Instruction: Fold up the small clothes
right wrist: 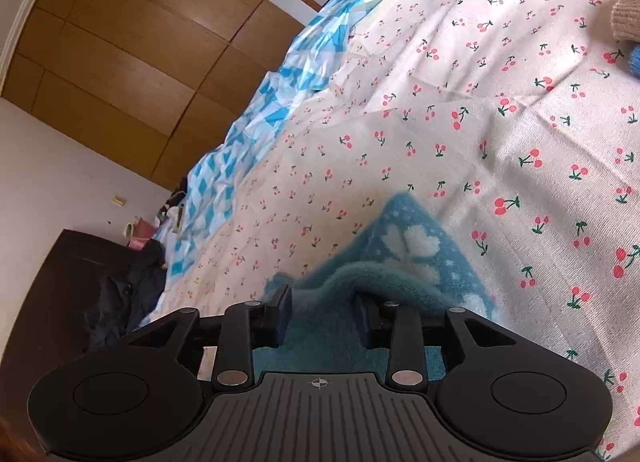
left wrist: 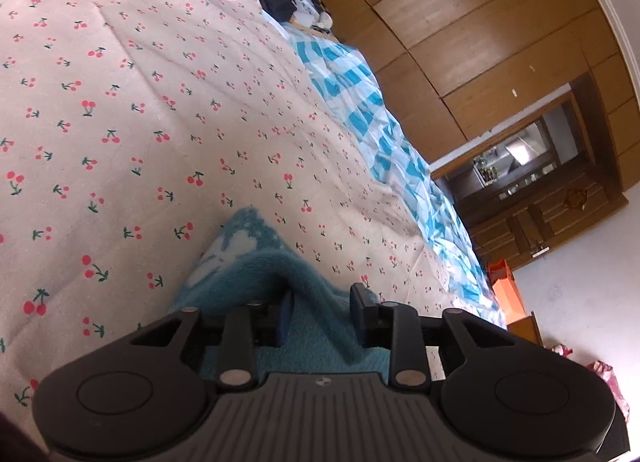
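Close up, two black tools each hold a fuzzy teal garment with white heart shapes above a bed covered by a cherry-print sheet (left wrist: 160,101). Left tool (left wrist: 320,314): fingers partly apart, a raised fold of the garment (left wrist: 256,258) between them. Right tool (right wrist: 322,312): likewise, fabric bunched between its fingers. Wooden wardrobe (left wrist: 480,41) stands behind.

Wooden wardrobe (left wrist: 480,33) and white wall (right wrist: 60,165) flank the cherry-print bed (left wrist: 160,121)
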Demonstrator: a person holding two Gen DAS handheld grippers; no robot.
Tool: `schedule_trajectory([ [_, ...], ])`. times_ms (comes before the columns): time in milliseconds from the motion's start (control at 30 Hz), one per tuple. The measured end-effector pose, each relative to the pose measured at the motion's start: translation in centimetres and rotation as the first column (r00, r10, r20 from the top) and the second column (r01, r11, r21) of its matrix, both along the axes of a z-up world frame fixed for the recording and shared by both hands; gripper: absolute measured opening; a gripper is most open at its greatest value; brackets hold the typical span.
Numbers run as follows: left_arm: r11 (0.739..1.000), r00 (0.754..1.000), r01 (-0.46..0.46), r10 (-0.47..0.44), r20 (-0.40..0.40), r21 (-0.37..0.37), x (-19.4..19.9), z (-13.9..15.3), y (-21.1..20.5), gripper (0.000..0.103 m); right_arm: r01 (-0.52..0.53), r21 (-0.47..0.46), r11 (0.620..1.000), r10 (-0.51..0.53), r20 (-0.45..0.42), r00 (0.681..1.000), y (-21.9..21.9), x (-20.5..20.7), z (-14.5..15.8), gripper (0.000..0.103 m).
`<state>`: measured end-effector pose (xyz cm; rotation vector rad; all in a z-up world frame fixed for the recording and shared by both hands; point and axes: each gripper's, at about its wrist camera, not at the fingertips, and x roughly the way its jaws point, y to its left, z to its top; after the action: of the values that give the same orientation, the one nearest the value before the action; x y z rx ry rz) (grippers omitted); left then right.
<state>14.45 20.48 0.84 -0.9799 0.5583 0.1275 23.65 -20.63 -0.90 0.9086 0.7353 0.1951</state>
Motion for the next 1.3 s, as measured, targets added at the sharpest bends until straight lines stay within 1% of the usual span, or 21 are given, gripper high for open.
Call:
schedule_trajectory([
  [33, 1.0, 1.0, -0.006, 0.006, 0.0, -0.003, 0.0, 0.1, 0.0, 0.037, -0.003, 0.002, 1.0, 0.003, 0.01, 1.0, 0.0, 0.0, 0.2, 0.048],
  [133, 1.0, 1.0, -0.02, 0.02, 0.0, 0.023, -0.2, 0.7, -0.1, 0.038, -0.006, 0.001, 1.0, 0.006, 0.046, 0.999, -0.1, -0.4, 0.8, 0.052],
  [167, 0.998, 1.0, -0.029, 0.029, -0.002, 0.052, -0.3, 1.0, -0.3, 0.04, 0.011, -0.015, 1.0, -0.01, 0.058, 0.998, -0.2, -0.6, 1.1, 0.056],
  [200, 0.993, 0.999, -0.044, 0.045, -0.004, 0.112, -0.3, 1.5, -0.7, 0.043, 0.027, -0.04, 0.999, -0.024, 0.074, 0.997, -0.3, -0.8, 1.4, 0.059],
  [233, 0.981, 0.998, -0.06, 0.062, -0.002, 0.187, -0.4, 2.0, -1.1, 0.052, 0.034, -0.069, 0.997, -0.027, 0.094, 0.995, -0.3, -0.8, 1.8, 0.062],
  [267, 0.958, 0.996, -0.083, 0.086, 0.0, 0.273, -0.5, 2.6, -1.4, 0.061, 0.033, -0.098, 0.995, -0.022, 0.104, 0.994, -0.3, -0.8, 2.1, 0.063],
  [333, 0.919, 0.993, -0.113, 0.117, 0.01, 0.377, -0.7, 3.4, -1.7, 0.064, 0.021, -0.155, 0.988, -0.005, 0.104, 0.995, 0.0, -0.8, 2.3, 0.063],
  [367, 0.91, 0.993, -0.115, 0.118, 0.017, 0.398, -0.9, 3.7, -1.5, 0.064, 0.009, -0.193, 0.981, 0.012, 0.107, 0.994, 0.4, -0.8, 2.4, 0.063],
  [467, 0.897, 0.994, -0.103, 0.111, 0.008, 0.43, -1.3, 4.0, -1.5, 0.064, -0.017, -0.32, 0.947, 0.057, 0.119, 0.991, 1.4, -1.1, 2.4, 0.063],
  [567, 0.859, 0.999, -0.044, 0.049, 0.003, 0.511, -1.6, 3.9, -2.9, 0.065, -0.052, -0.416, 0.908, 0.112, 0.121, 0.986, 2.6, -1.2, 2.0, 0.063],
  [633, 0.833, 1.0, 0.016, -0.011, -0.013, 0.553, -1.3, 3.5, -4.3, 0.065, -0.076, -0.489, 0.869, 0.156, 0.125, 0.98, 3.6, -1.2, 1.9, 0.063],
  [667, 0.827, 0.999, 0.044, -0.036, -0.026, 0.56, -1.1, 3.1, -4.8, 0.065, -0.09, -0.522, 0.848, 0.179, 0.122, 0.976, 4.1, -1.1, 1.8, 0.062],
  [733, 0.827, 0.996, 0.093, -0.069, -0.064, 0.554, -0.5, 1.9, -5.4, 0.065, -0.114, -0.593, 0.797, 0.209, 0.095, 0.973, 5.0, -0.6, 1.4, 0.057],
  [800, 0.822, 0.99, 0.128, -0.077, -0.114, 0.555, 0.3, 0.7, -5.6, 0.065, -0.137, -0.62, 0.772, 0.221, 0.061, 0.973, 5.2, 0.0, 0.7, 0.053],
  [867, 0.808, 0.987, 0.139, -0.068, -0.144, 0.572, 1.0, -0.4, -5.5, 0.064, -0.147, -0.646, 0.749, 0.211, 0.022, 0.977, 5.3, 0.8, -0.1, 0.038],
  [967, 0.791, 0.983, 0.15, -0.055, -0.176, 0.592, 1.9, -1.1, -5.3, 0.064, -0.14, -0.65, 0.747, 0.189, 0.006, 0.982, 4.8, 1.8, -1.0, 0.028],
  [1033, 0.79, 0.981, 0.152, -0.045, -0.191, 0.594, 2.5, -1.4, -5.0, 0.064, -0.115, -0.659, 0.743, 0.162, 0.01, 0.987, 4.7, 2.3, -1.1, 0.025],
  [1067, 0.794, 0.98, 0.148, -0.038, -0.195, 0.59, 2.7, -1.4, -4.8, 0.064, -0.097, -0.669, 0.737, 0.134, 0.005, 0.991, 4.5, 2.8, -1.3, 0.025],
  [1133, 0.802, 0.98, 0.141, -0.027, -0.199, 0.58, 2.8, -1.3, -4.6, 0.064, -0.099, -0.608, 0.788, 0.106, -0.025, 0.994, 3.4, 3.5, -1.6, 0.025],
  [1167, 0.803, 0.98, 0.135, -0.022, -0.198, 0.58, 2.7, -1.1, -4.5, 0.064, -0.093, -0.592, 0.8, 0.096, -0.026, 0.995, 3.1, 3.4, -1.4, 0.025],
  [1300, 0.793, 0.988, 0.118, -0.033, -0.152, 0.597, 1.1, 0.5, -4.7, 0.064, -0.083, -0.611, 0.788, 0.118, 0.017, 0.993, 3.6, 1.7, 0.3, 0.027],
])
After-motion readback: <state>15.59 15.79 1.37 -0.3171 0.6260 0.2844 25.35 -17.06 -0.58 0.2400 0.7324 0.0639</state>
